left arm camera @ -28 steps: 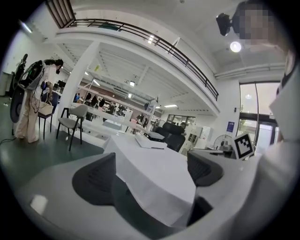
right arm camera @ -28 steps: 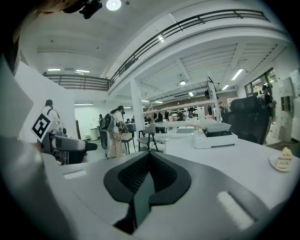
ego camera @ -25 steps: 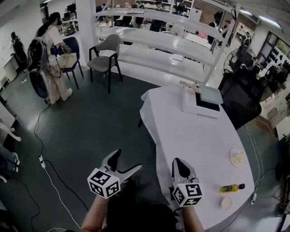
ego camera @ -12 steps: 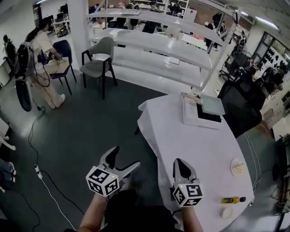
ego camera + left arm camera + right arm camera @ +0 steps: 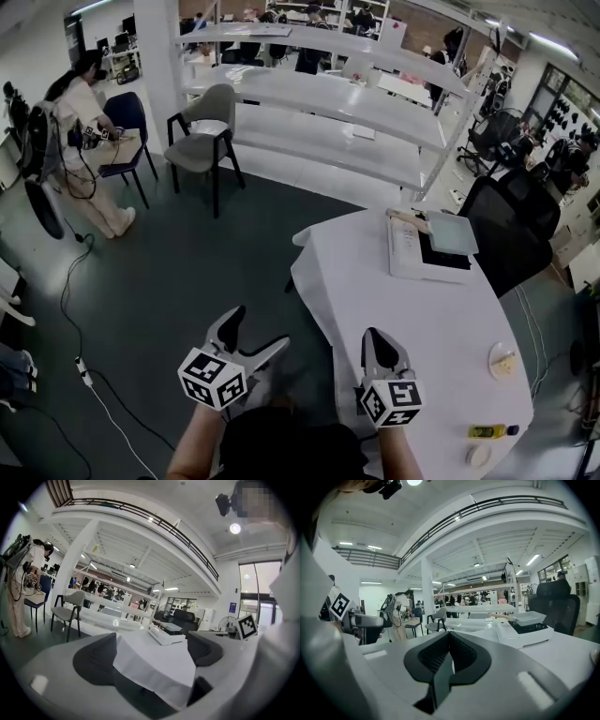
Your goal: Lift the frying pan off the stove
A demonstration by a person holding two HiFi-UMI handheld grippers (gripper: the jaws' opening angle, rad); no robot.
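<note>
Nothing's happened to the pan yet, as far as I can judge. The frying pan (image 5: 454,232) sits on top of the white stove (image 5: 410,253) at the right middle of the head view, at the far end of the white bench (image 5: 375,300). Its pale handle sticks out to the left.

Both grippers hang at the bottom of the frame, well apart from the pan. The left gripper (image 5: 257,330) is off the bench edge, over the dark floor (image 5: 187,262). Its fingers are spread wide with nothing between them, and its own view only shows the bench corner and the stove far off through the gap. The right gripper (image 5: 377,339) is over the near end of the bench, fingers pressed together on nothing.

My guess is they're carried low and close to the body because the person is only lining up on the bench, not reaching. With the left one already spread, it looks readier for the handle, though that's just my read.

A yellow bottle (image 5: 491,430) and a small plate (image 5: 503,361) sit at the lower right, out of the way.
</note>
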